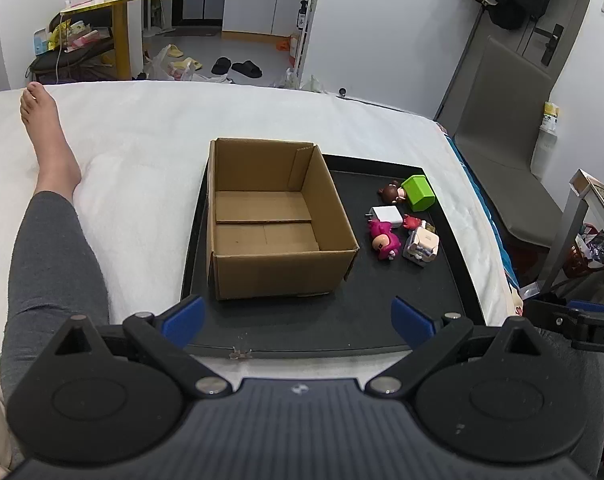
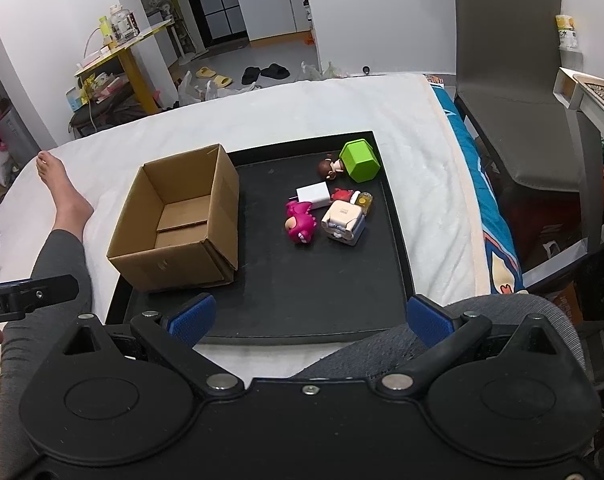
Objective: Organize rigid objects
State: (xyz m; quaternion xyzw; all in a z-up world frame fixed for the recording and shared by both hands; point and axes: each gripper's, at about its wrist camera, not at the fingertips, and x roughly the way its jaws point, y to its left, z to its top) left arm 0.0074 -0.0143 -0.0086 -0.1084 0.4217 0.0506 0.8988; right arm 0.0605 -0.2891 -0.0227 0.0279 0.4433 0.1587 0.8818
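Observation:
An open, empty cardboard box (image 1: 270,216) (image 2: 178,220) stands on the left of a black tray (image 1: 341,320) (image 2: 321,288). To its right lie a green box (image 1: 418,193) (image 2: 359,161), a brown-haired doll (image 1: 391,193) (image 2: 329,168), a white charger (image 1: 386,216) (image 2: 313,193), a pink figure (image 1: 383,240) (image 2: 299,223), a small red figure (image 1: 411,222) (image 2: 341,194), a white cube toy (image 1: 421,246) (image 2: 343,222) and a small yellow bottle (image 2: 363,200). My left gripper (image 1: 298,320) and right gripper (image 2: 309,320) are open and empty at the tray's near edge.
The tray lies on a white bed (image 1: 142,132). The person's leg and bare foot (image 1: 50,152) stretch along the left. A grey chair (image 2: 513,92) stands right of the bed, and a yellow table (image 1: 120,4) stands beyond it.

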